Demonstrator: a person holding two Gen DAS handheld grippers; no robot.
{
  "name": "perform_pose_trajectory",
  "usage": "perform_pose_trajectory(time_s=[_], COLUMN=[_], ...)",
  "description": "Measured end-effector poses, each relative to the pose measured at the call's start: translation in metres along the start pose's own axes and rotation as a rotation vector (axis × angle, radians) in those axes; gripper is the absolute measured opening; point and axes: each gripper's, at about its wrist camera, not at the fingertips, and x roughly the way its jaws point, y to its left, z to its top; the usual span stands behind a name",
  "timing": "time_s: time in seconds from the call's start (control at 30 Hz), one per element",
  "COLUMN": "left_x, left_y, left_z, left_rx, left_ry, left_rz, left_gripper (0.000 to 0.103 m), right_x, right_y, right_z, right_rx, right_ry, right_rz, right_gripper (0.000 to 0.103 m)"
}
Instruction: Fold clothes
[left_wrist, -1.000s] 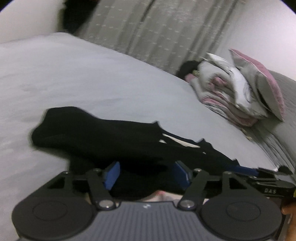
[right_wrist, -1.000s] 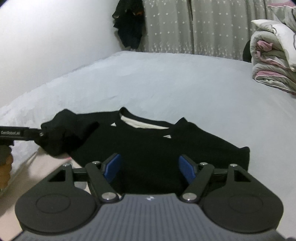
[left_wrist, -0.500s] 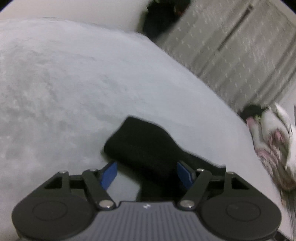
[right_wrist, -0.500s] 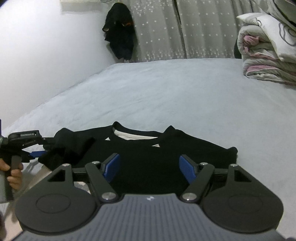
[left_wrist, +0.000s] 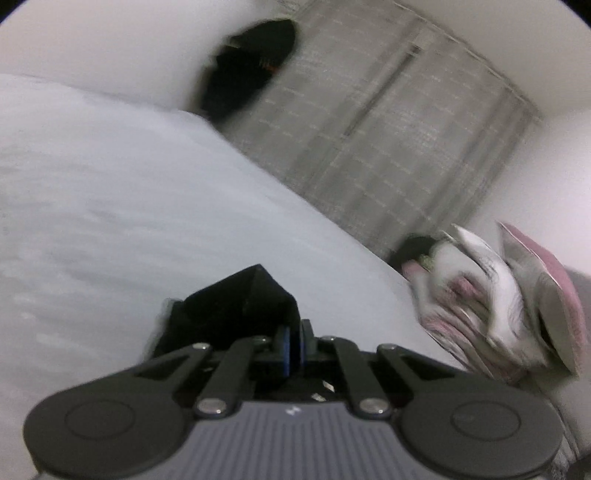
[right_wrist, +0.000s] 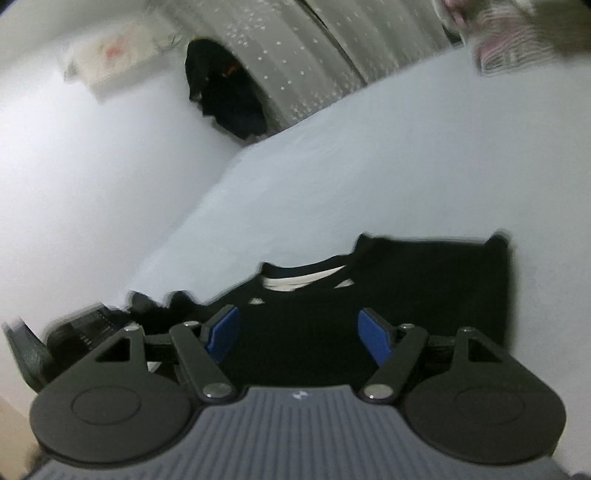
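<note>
Black knit fabric fills the lower middle of both my wrist views: a black long-sleeved sweater (right_wrist: 388, 291) with a white inner collar lies spread on the pale grey bedsheet (right_wrist: 369, 166). From my right wrist view, going left to right, I see the white wall (right_wrist: 92, 166), a dark garment hanging (right_wrist: 225, 92) in the corner beside the grey dotted curtain (right_wrist: 295, 48), and a blurred pink-and-white folded quilt (right_wrist: 498, 40) at the top right edge. Low at the left edge the left gripper (right_wrist: 85, 325) shows as a dark blur touching the sweater's sleeve end. My right gripper (right_wrist: 297, 334) hovers over the sweater's body with its blue pads (right_wrist: 221, 332) standing wide apart and nothing pressed between them. In my left wrist view the frame is tilted and smeared: bedsheet at left, then the sweater's black sleeve (left_wrist: 240, 295) rising in a peaked fold just ahead of the fingers. My left gripper's jaws have just been closing, and the blue pads (left_wrist: 283, 345) now stand almost together, pinching the sleeve cloth. To the right of it sits the folded quilt, with a pink-edged grey pillow (left_wrist: 554, 306) leaning at its far right side.
</note>
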Motion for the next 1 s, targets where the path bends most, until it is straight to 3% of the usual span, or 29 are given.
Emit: perform_pose_trajectory(time_s=[0.27,0.4,0.47,0.6,0.83,0.9,1.0], left_x=[0.017,0.026,0.034,0.029,0.005,0.000,0.001], left_y=[-0.063,-0.094,-0.107,-0.116,-0.102,-0.098,-0.084], left_z=[-0.043,-0.071,-0.086,-0.107,-0.091,-0.080,-0.064], left_rx=[0.138,0.213,0.274,0.395,0.503,0.540,0.582], left_ry=[0.151,0.247,0.339,0.400,0.389,0.372,0.345], left_rz=[-0.224,-0.348,-0.394,-0.442,-0.429,-0.386,-0.301], left_gripper=[0.004,0.005,0.009,0.036,0.051,0.060,0.060], right_x=[0.007,0.009,0.007,0.000,-0.002,-0.002,-0.006], right_y=[-0.029,-0.043,-0.049,-0.057,-0.050,-0.044,-0.034], right_z=[-0.001,-0.002,-0.003,-0.004,-0.003,-0.002,-0.001], right_rx=[0.285,0.397,0.441,0.487,0.444,0.401,0.326], right_ry=[0.034,0.051,0.049,0.050,0.074,0.087,0.098], right_rz=[0.205,0.261,0.271,0.266,0.236,0.207,0.160], right_gripper=[0.075,0.075,0.075,0.075,0.074,0.074,0.071])
